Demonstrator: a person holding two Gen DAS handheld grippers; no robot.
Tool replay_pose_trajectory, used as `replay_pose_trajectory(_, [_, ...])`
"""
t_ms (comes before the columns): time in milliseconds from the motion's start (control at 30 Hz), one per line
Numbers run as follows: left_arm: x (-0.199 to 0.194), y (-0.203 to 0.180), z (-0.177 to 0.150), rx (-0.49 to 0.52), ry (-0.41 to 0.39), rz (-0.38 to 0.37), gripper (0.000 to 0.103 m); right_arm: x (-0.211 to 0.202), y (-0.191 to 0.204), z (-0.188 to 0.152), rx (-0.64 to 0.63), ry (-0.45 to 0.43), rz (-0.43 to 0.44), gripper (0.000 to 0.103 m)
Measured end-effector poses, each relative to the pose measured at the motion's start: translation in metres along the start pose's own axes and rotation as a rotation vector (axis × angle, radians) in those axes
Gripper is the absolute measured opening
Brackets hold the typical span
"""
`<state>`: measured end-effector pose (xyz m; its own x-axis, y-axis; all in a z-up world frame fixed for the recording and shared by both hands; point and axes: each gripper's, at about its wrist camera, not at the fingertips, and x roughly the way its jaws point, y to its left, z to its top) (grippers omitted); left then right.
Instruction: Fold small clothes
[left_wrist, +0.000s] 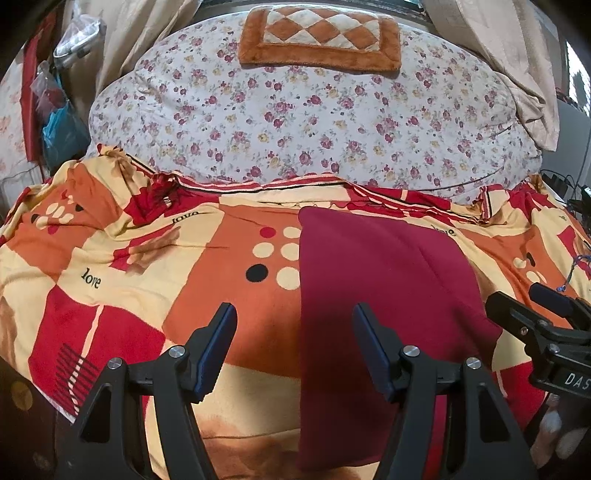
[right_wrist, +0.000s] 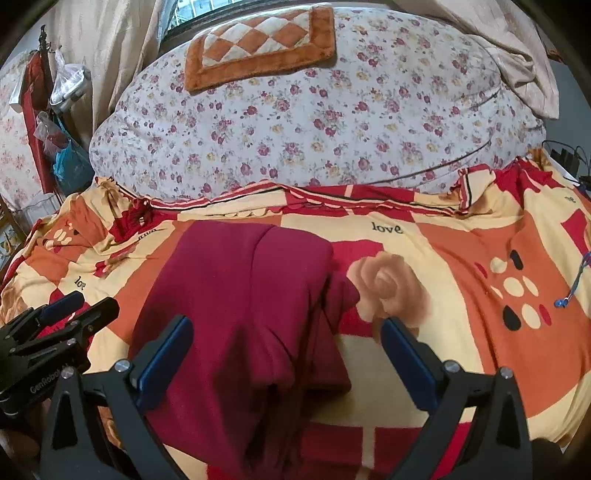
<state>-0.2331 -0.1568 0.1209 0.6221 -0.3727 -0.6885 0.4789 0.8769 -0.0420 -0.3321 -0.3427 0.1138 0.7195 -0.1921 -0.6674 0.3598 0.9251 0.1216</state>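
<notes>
Both grippers, left gripper (left_wrist: 293, 325) and right gripper (right_wrist: 286, 339), hover with jaws apart and empty over a maroon garment (right_wrist: 243, 295) lying folded near the bed's (left_wrist: 129, 258) front edge.

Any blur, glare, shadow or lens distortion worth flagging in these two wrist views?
Left wrist: strong fisheye bending and dark corners; sharp overall; the gripper throws a shadow on the red garment. Right wrist: same bending; bright window glare at the top; slight blur around the right finger; garment evenly lit.
</notes>
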Motion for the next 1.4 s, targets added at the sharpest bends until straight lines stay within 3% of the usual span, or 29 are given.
replay_pose_trajectory(1400, [0.007,-0.002,-0.003,0.018,0.018,-0.002,0.045,0.014,0.002,-0.002,-0.006,0.044,0.003,0.103])
